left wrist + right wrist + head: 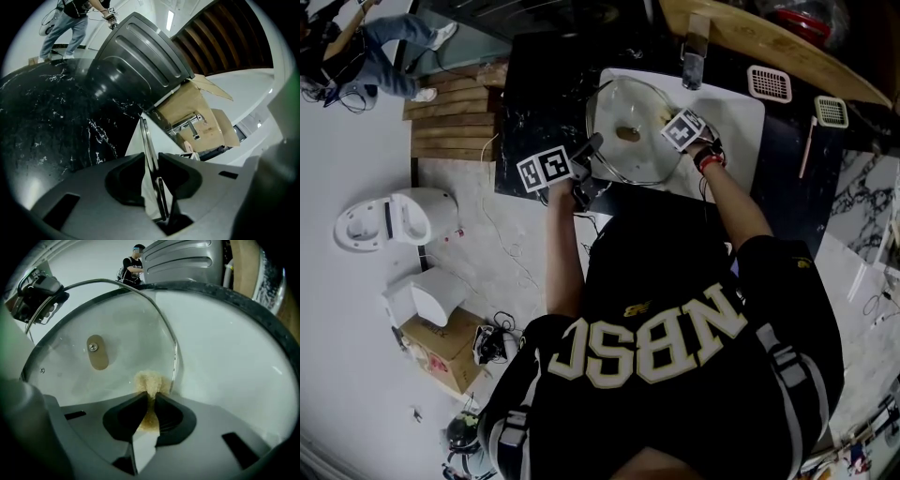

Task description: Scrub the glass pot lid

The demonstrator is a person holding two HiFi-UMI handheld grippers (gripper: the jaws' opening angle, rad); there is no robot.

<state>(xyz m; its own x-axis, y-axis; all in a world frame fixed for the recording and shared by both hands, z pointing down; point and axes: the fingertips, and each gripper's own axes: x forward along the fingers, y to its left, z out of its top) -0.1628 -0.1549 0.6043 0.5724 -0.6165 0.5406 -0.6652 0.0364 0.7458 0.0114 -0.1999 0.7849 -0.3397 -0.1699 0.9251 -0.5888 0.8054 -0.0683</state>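
Mid-scrub, by the look of things. Clamped edge-on in the left gripper [151, 157]: the glass pot lid [619, 155], propped tilted over the white sink [741, 103], upper centre of the head view. Pinched tight in the right gripper [151, 397] — a tan scrub pad [149, 380], seemingly against the glass by the rim, low centre of that view. Next, probably: sweep the pad toward the knob [97, 352], pressing evenly, rim clamp firm
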